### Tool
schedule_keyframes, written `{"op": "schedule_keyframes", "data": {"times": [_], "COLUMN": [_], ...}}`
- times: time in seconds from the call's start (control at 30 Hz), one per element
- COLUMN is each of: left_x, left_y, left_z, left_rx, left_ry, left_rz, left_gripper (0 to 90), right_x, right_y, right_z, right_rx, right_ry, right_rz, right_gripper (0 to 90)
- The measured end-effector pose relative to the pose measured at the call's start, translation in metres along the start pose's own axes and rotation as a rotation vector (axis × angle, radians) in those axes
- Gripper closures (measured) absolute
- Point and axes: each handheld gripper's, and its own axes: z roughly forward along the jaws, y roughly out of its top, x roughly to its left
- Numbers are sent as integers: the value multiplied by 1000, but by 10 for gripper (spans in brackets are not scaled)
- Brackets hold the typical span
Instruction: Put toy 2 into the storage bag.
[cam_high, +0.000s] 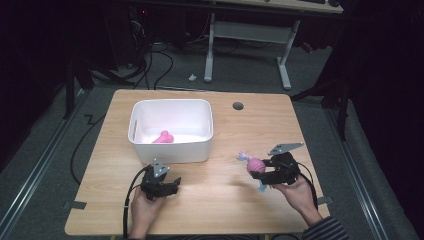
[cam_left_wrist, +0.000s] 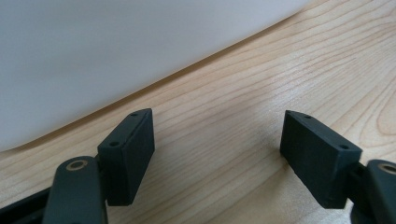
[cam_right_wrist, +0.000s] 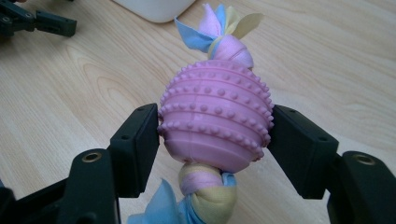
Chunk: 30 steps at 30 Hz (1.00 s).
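A pink studded rubber ball toy (cam_right_wrist: 217, 116) with knotted pastel cloth ends sits between the jaws of my right gripper (cam_right_wrist: 215, 135), which is shut on it. In the high view that gripper (cam_high: 264, 171) holds the toy (cam_high: 255, 164) a little above the right side of the wooden table (cam_high: 220, 200). My left gripper (cam_high: 172, 186) rests low at the front left, just before the white bin (cam_high: 172, 127). Its jaws stand open in the left gripper view with bare wood between them (cam_left_wrist: 217, 154). A pink toy (cam_high: 163, 137) lies inside the bin.
The bin's white wall (cam_left_wrist: 116, 51) rises close ahead of the left gripper. A round cable hole (cam_high: 238, 106) sits in the tabletop at the back. Beyond the table stand a desk frame (cam_high: 250, 35) and cables on the grey floor.
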Motion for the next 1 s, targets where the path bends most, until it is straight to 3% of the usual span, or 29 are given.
{"op": "schedule_keyframes", "data": {"times": [0.3,0.53,0.7,1.0], "left_x": [0,0,0,0], "left_y": [0,0,0,0], "left_z": [0,0,0,0], "left_rx": [0,0,0,0], "left_ry": [0,0,0,1], "left_rz": [1,0,0,0], "left_gripper": [265,265,265,265], "right_x": [7,5,5,6], "right_y": [26,43,58,70], "right_z": [-4,-10,-13,-17], "right_rx": [-6,-30,-40,-55], "right_ry": [15,30,26,37], "right_rz": [-61,-64,-92,-102], "right_gripper": [352,352,352,352]}}
